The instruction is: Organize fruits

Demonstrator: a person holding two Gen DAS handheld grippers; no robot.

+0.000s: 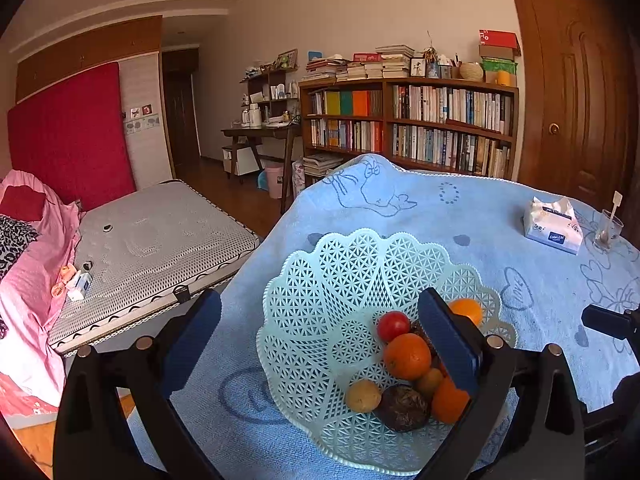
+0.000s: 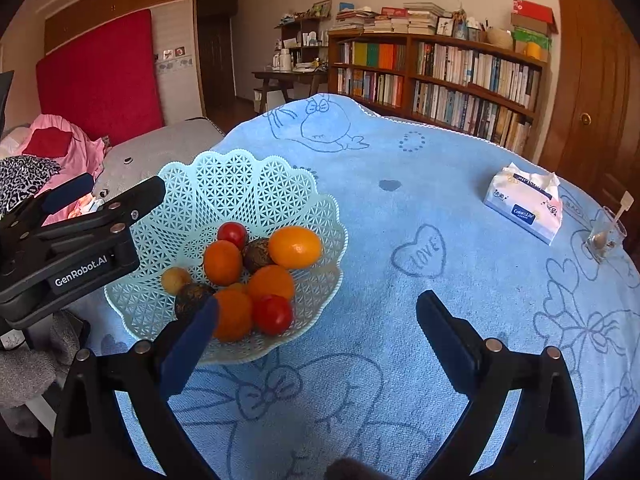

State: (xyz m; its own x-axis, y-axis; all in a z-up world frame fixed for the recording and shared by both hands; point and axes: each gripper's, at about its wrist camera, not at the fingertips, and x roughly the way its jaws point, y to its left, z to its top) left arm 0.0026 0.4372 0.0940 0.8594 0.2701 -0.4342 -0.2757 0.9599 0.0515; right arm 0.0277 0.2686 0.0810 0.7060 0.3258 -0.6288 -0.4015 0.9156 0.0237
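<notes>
Left gripper (image 1: 320,336): jaws wide, empty, straddling basket (image 1: 320,280) near rim; fruit (image 1: 407,356) piled against its right finger. Right gripper (image 2: 316,332): jaws wide, empty, over bare cloth (image 2: 400,160); basket ahead-left of it, tissues (image 2: 524,204) far ahead-right. All fruit seems binned; lift both straight off, avoid nudging rim.

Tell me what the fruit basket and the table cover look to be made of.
Basket: pale mint, most likely moulded plastic, given its rigid scalloped rim and even lattice of holes, with a slight sheen. Table cover: light blue, apparently terry cloth like a towel, with a matte, nubby pile and printed cartoon outlines.
</notes>
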